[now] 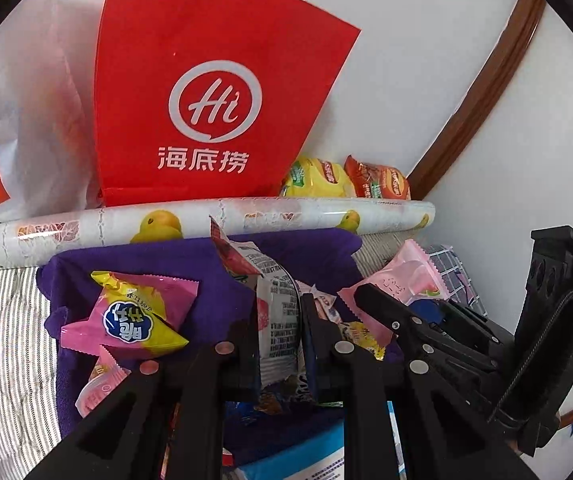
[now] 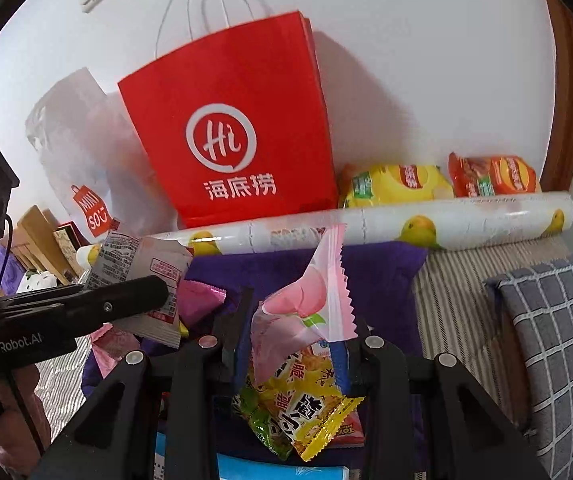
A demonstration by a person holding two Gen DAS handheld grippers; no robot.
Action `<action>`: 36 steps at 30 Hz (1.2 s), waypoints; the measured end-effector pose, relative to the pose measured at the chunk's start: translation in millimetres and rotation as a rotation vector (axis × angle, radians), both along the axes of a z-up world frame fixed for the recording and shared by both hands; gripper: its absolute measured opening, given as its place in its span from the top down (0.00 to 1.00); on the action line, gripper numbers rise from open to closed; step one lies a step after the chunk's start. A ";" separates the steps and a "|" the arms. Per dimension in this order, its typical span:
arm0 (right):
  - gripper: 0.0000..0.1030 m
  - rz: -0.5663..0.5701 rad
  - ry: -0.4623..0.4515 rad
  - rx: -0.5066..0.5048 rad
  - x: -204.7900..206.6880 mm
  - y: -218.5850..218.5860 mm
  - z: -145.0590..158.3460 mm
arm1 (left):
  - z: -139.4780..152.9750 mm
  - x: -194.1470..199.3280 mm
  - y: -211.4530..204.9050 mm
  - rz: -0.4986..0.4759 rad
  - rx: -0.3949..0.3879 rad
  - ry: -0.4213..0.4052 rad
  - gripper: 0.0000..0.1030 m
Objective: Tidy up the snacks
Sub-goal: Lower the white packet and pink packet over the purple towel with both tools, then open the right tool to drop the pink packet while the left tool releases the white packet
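Nearest, the left claw point(image 1: 278, 332) grips a white printed packet point(image 1: 276, 312), while the right claw point(image 2: 298, 336) pinches a pink peach packet point(image 2: 306, 304). Both snacks hang above the purple cloth point(image 1: 214, 264); next, probably, sorting them toward the red bag point(image 2: 230, 128) behind

Left tongs point(image 1: 278, 320) and right tongs point(image 2: 298, 320) both clamped, angled downward.

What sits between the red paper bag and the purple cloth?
A rolled white sheet printed with yellow ducks lies between red paper bag and purple cloth; both wrist views show it.
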State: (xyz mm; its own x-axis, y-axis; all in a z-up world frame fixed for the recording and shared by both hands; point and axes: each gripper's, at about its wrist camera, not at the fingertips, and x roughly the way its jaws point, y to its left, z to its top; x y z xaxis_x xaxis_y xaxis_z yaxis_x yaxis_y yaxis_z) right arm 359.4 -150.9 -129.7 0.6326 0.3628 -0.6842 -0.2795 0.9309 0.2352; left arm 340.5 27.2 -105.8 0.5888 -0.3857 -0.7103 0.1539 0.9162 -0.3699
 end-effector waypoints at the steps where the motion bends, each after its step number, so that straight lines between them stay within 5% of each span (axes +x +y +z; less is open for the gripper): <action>1: 0.67 0.000 0.010 0.005 1.5 -0.5 -2.7 | -1.7 0.8 -0.3 0.001 0.003 0.005 0.85; 15: 0.67 0.024 0.130 0.043 11.0 -2.6 -31.4 | -26.3 10.6 -8.1 -0.015 0.018 0.091 0.85; 36: 0.66 0.056 0.096 -0.003 2.7 3.6 -28.5 | -45.5 21.1 -16.4 -0.031 0.007 0.151 0.85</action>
